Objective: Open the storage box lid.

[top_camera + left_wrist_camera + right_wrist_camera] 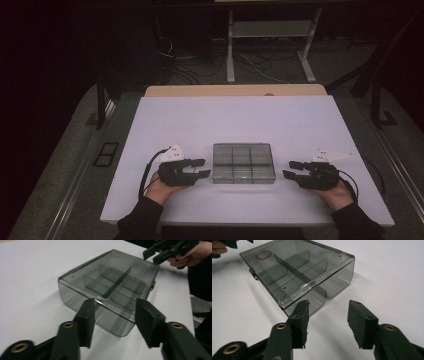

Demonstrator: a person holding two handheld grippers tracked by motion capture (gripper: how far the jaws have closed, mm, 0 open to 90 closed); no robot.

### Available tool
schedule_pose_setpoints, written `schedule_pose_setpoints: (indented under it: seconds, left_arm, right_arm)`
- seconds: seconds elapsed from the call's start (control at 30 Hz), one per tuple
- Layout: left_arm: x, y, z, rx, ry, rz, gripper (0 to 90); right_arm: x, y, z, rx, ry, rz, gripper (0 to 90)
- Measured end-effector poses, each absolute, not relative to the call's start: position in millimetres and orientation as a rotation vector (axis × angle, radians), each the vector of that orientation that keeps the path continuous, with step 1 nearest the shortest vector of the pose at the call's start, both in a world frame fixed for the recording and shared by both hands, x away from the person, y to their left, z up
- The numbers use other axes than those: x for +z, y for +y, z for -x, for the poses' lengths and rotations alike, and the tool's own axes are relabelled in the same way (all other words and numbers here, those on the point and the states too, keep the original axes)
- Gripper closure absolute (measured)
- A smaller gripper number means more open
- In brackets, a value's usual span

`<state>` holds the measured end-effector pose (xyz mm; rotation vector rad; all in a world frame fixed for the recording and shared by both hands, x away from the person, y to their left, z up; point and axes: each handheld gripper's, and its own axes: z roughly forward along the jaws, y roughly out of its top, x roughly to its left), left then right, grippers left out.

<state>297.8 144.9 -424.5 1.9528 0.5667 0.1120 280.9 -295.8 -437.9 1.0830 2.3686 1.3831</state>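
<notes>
- Dark room, white tabletop (200, 120) with a tan wooden strip (235, 90) along its far edge; beyond it, grey floor with loose cables (255, 65) and the white legs of a stand (230, 55).
- Smoky clear plastic compartment box (243, 163) lies flat at the near-middle of the table, lid closed, inner dividers visible through it; compartments look empty.
- Latch sits on one short side of the box, seen in the left gripper view at (153, 285).
- Small red ring mark on the lid in the right gripper view (262, 255); cannot tell what it is.
- Left gripper (201, 168) is just left of the box, jaws pointing right at it, parted and not clamping anything. Box side stands just ahead of the jaws in its own view, not touched.
- Right gripper (291, 169) is just right of the box, jaws pointing left, parted, nothing between them. Box corner is near the tips, apart from them.
- Both hands rest low on the table near its near edge, dark sleeves coming in from the bottom.
- Nothing lies between either gripper and the box; a cable loops from each gripper back toward the near edge.
</notes>
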Motion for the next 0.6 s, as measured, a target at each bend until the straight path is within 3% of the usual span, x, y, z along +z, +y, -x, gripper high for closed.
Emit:
schedule_pose_setpoints:
  seconds: [0.17,0.4,0.6]
  left_arm:
    - [-425.7,145.7,-293.7,0.097,0.556,-1.982,69.1]
    - [-429.2,146.0,-294.8,0.036,0.561,-2.0,87.3]
    - [-431.5,144.1,-294.4,0.015,0.559,-2.021,89.3]
  right_arm:
    - [-437.6,-296.1,-281.2,1.382,2.376,-1.071,60.7]
    - [-436.9,-294.8,-280.5,1.384,2.413,-1.06,79.2]
    - [-437.5,-293.3,-280.8,1.399,2.461,-1.021,87.4]
